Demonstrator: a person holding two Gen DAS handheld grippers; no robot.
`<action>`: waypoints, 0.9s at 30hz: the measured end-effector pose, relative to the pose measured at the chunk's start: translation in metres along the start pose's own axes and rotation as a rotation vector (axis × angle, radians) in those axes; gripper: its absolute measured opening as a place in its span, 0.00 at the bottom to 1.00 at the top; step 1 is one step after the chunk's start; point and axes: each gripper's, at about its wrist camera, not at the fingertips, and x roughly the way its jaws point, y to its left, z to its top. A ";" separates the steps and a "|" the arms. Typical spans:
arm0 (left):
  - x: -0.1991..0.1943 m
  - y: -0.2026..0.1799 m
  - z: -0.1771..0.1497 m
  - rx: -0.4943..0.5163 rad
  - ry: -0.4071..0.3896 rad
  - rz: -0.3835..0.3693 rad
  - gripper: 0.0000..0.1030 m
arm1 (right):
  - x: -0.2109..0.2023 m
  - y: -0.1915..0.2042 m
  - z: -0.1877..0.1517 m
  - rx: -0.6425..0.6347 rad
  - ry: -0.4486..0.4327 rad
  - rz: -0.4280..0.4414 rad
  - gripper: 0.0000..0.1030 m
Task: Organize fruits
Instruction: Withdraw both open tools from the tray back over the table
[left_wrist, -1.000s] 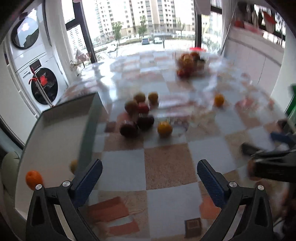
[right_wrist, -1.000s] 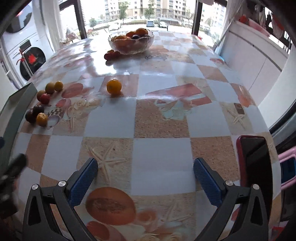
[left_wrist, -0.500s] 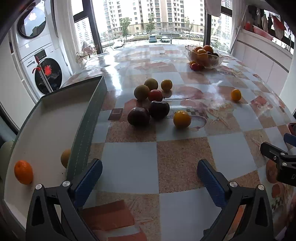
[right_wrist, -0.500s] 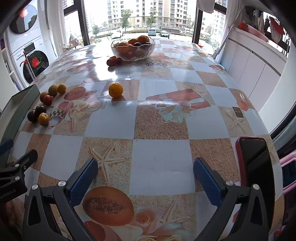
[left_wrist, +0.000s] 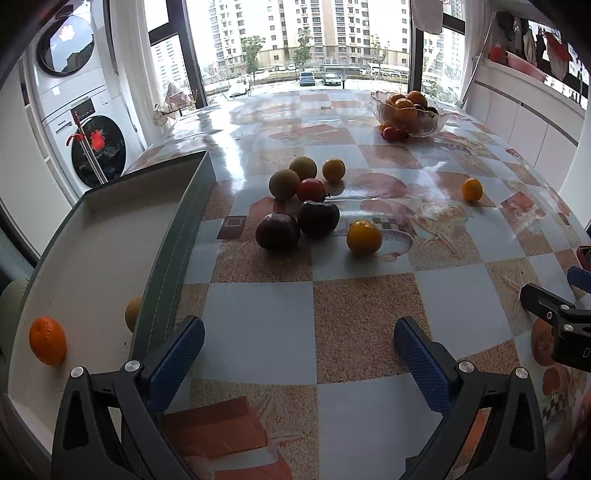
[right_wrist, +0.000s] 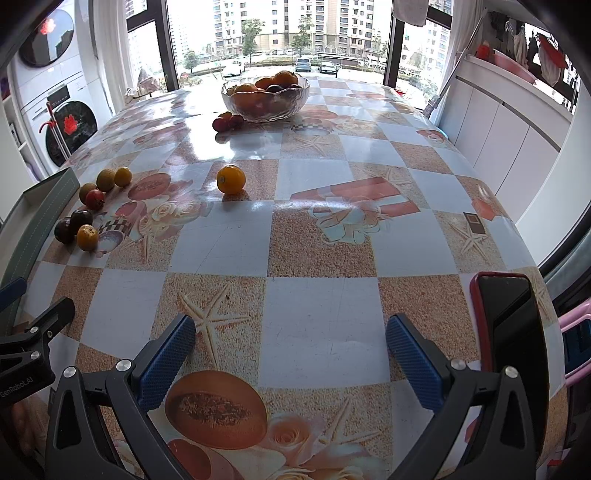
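Left tool (left_wrist: 299, 341) wide open, empty, above checked-oilcloth desk (left_wrist: 258, 325); right tool (right_wrist: 290, 338) likewise wide open, empty.

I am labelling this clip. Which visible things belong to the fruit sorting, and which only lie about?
Job: loose fruits, lone orange, grey tray, tray orange, glass bowl.
Lying about: phone, washing machine.

The tray wall (left_wrist: 162, 266) hides most of a yellowish fruit (left_wrist: 132, 314) inside it. The right tool (left_wrist: 554, 317) is cut off at the left-wrist view's edge. The phone (right_wrist: 506, 325) runs behind the right tool's finger.
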 end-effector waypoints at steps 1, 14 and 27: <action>0.000 0.000 0.000 0.000 0.000 0.000 1.00 | 0.000 0.000 0.000 0.000 0.000 0.000 1.00; 0.000 0.001 -0.001 0.000 -0.001 -0.001 1.00 | 0.000 0.000 -0.001 0.000 0.000 -0.001 1.00; -0.001 0.002 0.001 -0.005 0.013 -0.005 1.00 | 0.000 0.000 -0.001 -0.006 0.007 -0.001 1.00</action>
